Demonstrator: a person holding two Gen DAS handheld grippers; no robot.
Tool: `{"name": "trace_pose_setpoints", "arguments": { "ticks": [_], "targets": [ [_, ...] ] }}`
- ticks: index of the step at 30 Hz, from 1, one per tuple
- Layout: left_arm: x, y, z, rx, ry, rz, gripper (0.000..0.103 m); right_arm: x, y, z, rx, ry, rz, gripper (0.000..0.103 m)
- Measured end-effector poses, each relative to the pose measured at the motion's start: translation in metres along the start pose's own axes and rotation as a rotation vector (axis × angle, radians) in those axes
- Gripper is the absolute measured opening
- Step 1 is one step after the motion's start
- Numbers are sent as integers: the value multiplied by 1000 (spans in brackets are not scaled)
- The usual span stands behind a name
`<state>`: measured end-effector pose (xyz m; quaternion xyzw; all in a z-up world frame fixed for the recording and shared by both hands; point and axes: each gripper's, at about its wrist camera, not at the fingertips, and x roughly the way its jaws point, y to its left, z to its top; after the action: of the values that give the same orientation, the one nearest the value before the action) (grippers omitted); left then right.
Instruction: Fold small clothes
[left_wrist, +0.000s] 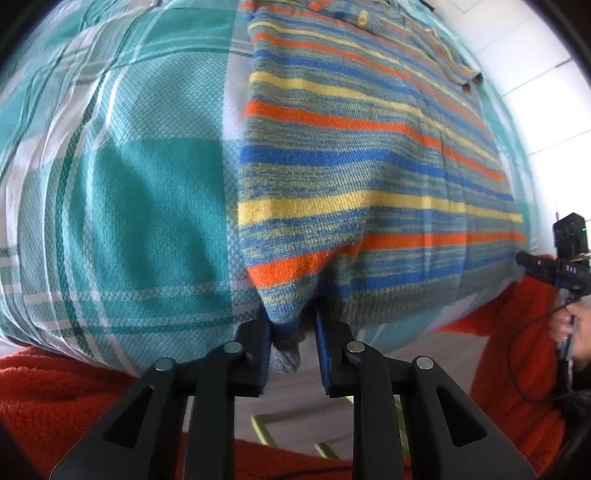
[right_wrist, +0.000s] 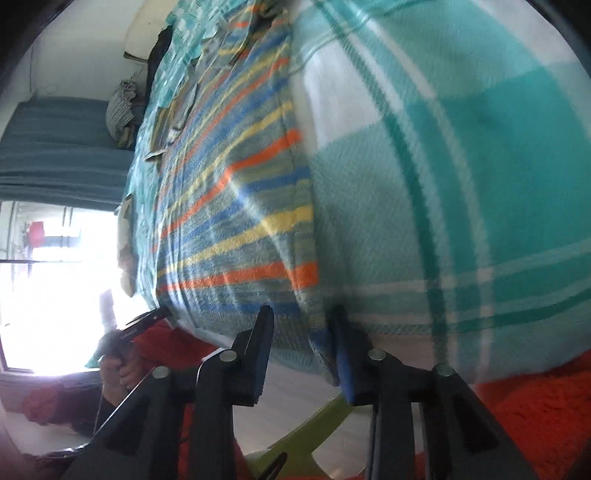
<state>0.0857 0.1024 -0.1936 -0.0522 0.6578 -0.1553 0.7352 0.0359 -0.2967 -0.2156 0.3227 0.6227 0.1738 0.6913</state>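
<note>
Left gripper, right gripper each clamp striped garment hem; length stretches away.

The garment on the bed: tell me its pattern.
Garment: horizontal orange, yellow and blue stripes over a grey-blue knit; clearest in the left wrist view.

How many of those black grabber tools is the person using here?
2. The left gripper pinches the striped garment's near corner; the right gripper is at its other near corner on the checked cloth.

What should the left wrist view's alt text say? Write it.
The left hand-held gripper pinches the near corner of a striped knit garment lying on a teal plaid cloth. At the right edge, a hand holds another gripper.
</note>
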Motion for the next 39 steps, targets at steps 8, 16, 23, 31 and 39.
{"name": "trace_pose_setpoints", "arguments": {
  "ticks": [8,16,23,31,39],
  "targets": [
    [-20,-8,-15,32,17,45,3,-43,37,-15,-172,13,-265,3],
    [13,-3,-15,14,119,147,3,-2,-3,-13,-81,112,-375,2],
    [45,-9,-1,-48,135,189,9,3,-5,-4,-50,74,-391,3],
    [12,-26,-17,-10,63,361,69,-29,11,-10,-107,97,-471,47],
    [-81,-18,-2,-112,-281,484,80,-98,116,85,-643,-290,-723,80]
  ]
}}
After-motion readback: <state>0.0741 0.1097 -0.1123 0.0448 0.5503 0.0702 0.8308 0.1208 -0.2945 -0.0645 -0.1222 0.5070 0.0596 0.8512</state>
